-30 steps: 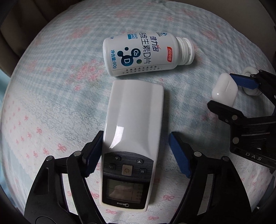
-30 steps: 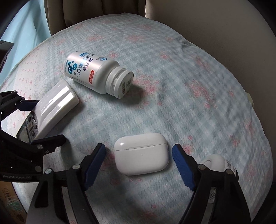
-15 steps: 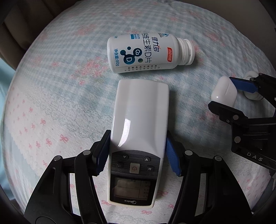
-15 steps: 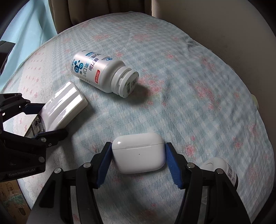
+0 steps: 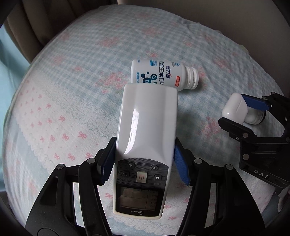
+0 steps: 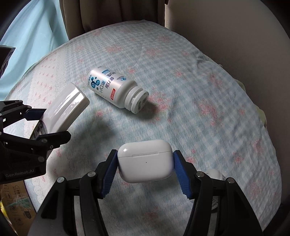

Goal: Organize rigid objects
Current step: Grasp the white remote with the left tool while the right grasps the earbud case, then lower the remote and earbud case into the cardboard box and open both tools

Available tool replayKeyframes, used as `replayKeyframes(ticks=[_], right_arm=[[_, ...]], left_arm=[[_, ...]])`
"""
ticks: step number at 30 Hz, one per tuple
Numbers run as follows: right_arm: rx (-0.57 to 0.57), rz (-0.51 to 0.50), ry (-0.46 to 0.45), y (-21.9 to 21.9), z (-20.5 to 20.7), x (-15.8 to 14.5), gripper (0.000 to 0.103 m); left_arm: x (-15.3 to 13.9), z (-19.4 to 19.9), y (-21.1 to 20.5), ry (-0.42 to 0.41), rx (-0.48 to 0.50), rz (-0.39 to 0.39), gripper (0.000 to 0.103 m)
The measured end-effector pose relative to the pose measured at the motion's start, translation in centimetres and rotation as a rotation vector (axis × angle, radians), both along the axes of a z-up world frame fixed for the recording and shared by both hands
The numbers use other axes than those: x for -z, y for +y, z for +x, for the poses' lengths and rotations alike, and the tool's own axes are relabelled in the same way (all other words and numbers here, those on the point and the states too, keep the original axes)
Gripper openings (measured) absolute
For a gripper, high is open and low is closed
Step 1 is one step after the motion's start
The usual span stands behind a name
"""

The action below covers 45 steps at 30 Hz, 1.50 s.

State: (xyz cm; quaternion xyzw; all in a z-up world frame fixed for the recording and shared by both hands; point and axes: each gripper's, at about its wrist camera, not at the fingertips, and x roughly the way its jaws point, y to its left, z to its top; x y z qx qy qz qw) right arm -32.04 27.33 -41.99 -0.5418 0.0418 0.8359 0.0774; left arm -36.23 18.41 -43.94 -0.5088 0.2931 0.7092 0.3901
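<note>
My left gripper (image 5: pixel 145 163) is shut on a white remote control (image 5: pixel 146 130) with a dark button panel and holds it lifted above the cloth; it also shows in the right wrist view (image 6: pixel 65 109). My right gripper (image 6: pixel 145 168) is shut on a white earbud case (image 6: pixel 145 160), raised off the cloth; the case shows at the right of the left wrist view (image 5: pixel 234 109). A white vitamin bottle (image 5: pixel 159 74) with blue print lies on its side without a cap, beyond the remote, also in the right wrist view (image 6: pixel 116 89).
A round table with a blue checked floral cloth (image 6: pixel 208 101) bears everything. A small white jar (image 5: pixel 255 118) stands behind the right gripper, partly hidden (image 6: pixel 214 174). Curtains (image 6: pixel 112 14) and a wall lie behind. A cardboard box (image 6: pixel 16 203) sits below left.
Both grippers closed on their objects and lifted them: the left took the remote off the cloth, the right took the earbud case up. The bottle has not moved.
</note>
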Motion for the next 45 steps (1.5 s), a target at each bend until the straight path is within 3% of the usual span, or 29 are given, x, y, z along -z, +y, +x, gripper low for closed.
replayKeyframes(ticks=[9, 17, 22, 29, 35, 40, 45], right_arm=[[-0.099, -0.006, 0.056, -1.2, 0.6, -7.2, 0.056], [-0.261, -0.011, 0.103, -5.5, 2.8, -15.7, 0.056], [-0.37, -0.004, 0.132, -9.9, 5.1, -19.9, 0.056], [-0.458, -0.067, 0.137, -16.3, 8.4, -23.3, 0.056], [-0.517, -0.105, 0.118, -21.7, 11.3, -23.9, 0.056], [-0.541, -0.123, 0.086, -25.0, 13.0, -23.0, 0.056], [-0.56, -0.118, 0.052, -27.3, 13.9, -21.6, 0.056]], left_arm=[[-8.3, 0.3, -3.3, 0.022, -0.148, 0.095, 0.056], [-17.4, 4.0, -11.8, 0.081, -0.341, 0.178, 0.056], [-20.4, 6.8, -19.0, 0.109, -0.465, 0.204, 0.056], [-22.8, 11.4, -30.1, 0.145, -0.612, 0.217, 0.056], [-24.2, 12.9, -37.2, 0.161, -0.681, 0.204, 0.056], [-23.9, 13.4, -41.3, 0.162, -0.699, 0.195, 0.056], [-21.9, 13.3, -42.8, 0.131, -0.66, 0.179, 0.056]])
